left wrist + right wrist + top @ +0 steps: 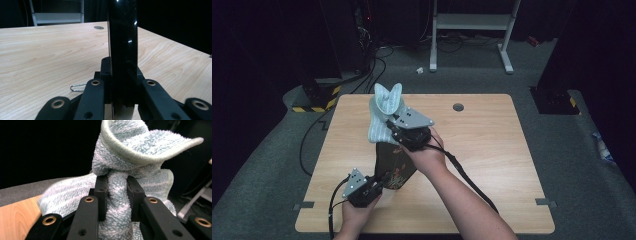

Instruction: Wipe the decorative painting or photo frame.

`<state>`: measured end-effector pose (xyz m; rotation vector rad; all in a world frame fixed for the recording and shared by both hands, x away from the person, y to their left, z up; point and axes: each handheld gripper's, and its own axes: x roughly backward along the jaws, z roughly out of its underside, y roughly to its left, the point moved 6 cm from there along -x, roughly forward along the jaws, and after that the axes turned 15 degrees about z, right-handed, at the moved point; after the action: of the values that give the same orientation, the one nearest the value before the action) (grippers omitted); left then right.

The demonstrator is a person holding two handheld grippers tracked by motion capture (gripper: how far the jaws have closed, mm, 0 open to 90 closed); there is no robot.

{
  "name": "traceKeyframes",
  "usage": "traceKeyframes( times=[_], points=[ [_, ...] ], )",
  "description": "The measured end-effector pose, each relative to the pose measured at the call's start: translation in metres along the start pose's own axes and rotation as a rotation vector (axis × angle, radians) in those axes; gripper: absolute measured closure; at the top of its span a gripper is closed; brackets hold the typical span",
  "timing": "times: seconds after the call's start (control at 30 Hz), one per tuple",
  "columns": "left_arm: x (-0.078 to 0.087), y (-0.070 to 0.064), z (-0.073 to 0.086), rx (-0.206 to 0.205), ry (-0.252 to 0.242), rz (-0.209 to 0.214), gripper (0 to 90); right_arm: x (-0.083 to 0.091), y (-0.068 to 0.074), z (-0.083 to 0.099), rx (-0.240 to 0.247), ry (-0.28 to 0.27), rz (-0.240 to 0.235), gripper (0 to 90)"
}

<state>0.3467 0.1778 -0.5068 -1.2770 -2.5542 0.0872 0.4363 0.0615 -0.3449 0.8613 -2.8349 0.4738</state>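
A tall dark box (393,165) with orange print stands on the wooden table (482,150). My left gripper (382,182) is shut on its lower edge; in the left gripper view the glossy black box (123,45) sits clamped between the jaws, with my left gripper (121,72) at its base. My right gripper (393,126) holds a pale blue striped towel (383,112) at the top of the box. In the right gripper view the towel (130,150) is pinched in a bunch by my right gripper (117,190), its ends flaring upward.
A small metal paper clip (78,87) lies on the table just left of my left jaws. A round grommet hole (458,107) sits at the table's far side. Cables and a white stand (472,30) are on the floor beyond.
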Motion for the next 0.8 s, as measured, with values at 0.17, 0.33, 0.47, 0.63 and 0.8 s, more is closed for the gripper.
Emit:
traceKeyframes(
  times=[0.17,0.33,0.47,0.63,0.8],
  points=[
    [0.000,0.000,0.000,0.000,-0.002,0.001,79.4,-0.009,-0.011,0.007,-0.016,0.027,0.016,74.7],
    [0.000,-0.001,0.000,0.005,-0.002,0.003,79.4,-0.017,-0.024,0.020,-0.041,0.067,0.041,74.7],
    [-0.001,-0.001,0.000,0.007,-0.006,0.004,79.3,-0.022,-0.038,0.033,-0.058,0.094,0.064,74.7],
    [0.000,-0.001,0.000,0.007,-0.007,0.007,79.4,-0.028,-0.053,0.045,-0.092,0.121,0.091,74.7],
    [0.000,-0.001,0.000,0.004,-0.008,0.006,79.4,-0.031,-0.063,0.056,-0.110,0.141,0.113,74.7]
  ],
)
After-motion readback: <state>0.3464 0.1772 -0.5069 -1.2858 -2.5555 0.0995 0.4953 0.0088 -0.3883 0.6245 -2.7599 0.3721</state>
